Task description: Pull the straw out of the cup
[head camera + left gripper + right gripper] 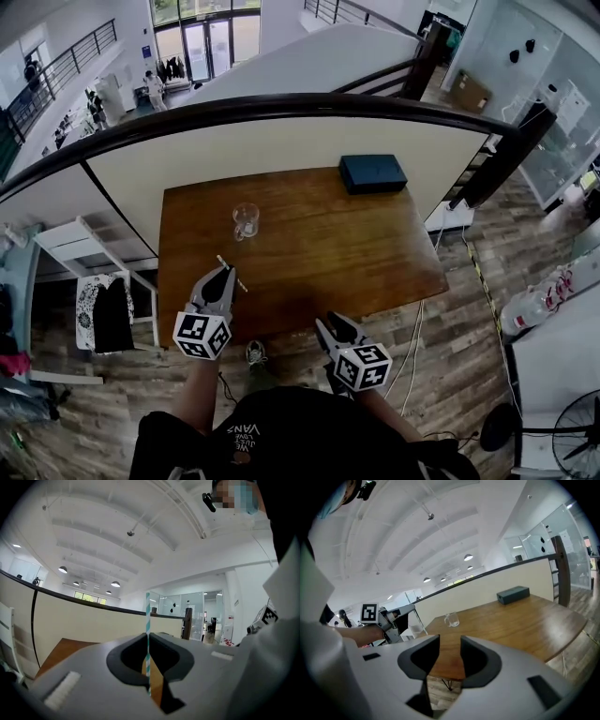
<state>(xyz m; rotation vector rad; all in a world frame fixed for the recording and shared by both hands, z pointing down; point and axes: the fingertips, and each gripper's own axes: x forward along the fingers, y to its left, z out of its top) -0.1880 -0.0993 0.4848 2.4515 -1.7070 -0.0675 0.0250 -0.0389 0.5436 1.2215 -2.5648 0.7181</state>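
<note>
- The brown wooden worktop [328, 253] is a rectangular slab set against a cream half-wall that has a dark curved rail along its top. Wood-plank floor shows around the worktop's other sides.
- The left gripper [225, 271], grey with a cube of square markers at its back, reaches over the near left part of the worktop. In the left gripper view its jaws are pressed together on the straw. The right gripper view shows it from the side, held out level from a bare forearm.
- The right gripper [329, 322], built the same, hangs at the near edge of the worktop, well apart from the left one. In the right gripper view its jaws stand apart with a narrow gap, nothing sits between them, and the wood shows through.
- The dark blue rectangular box [373, 173] lies flat at the far edge, right of centre, close to the half-wall.
- The clear glass cup with a handle [246, 221] stands upright on the far left part of the worktop, beyond the left gripper's tips and not touching them.
- The thin white straw with teal stripes [147, 616] is out of the cup. It is clamped across the left gripper's tips, with one end rising above them and the other passing below.
</note>
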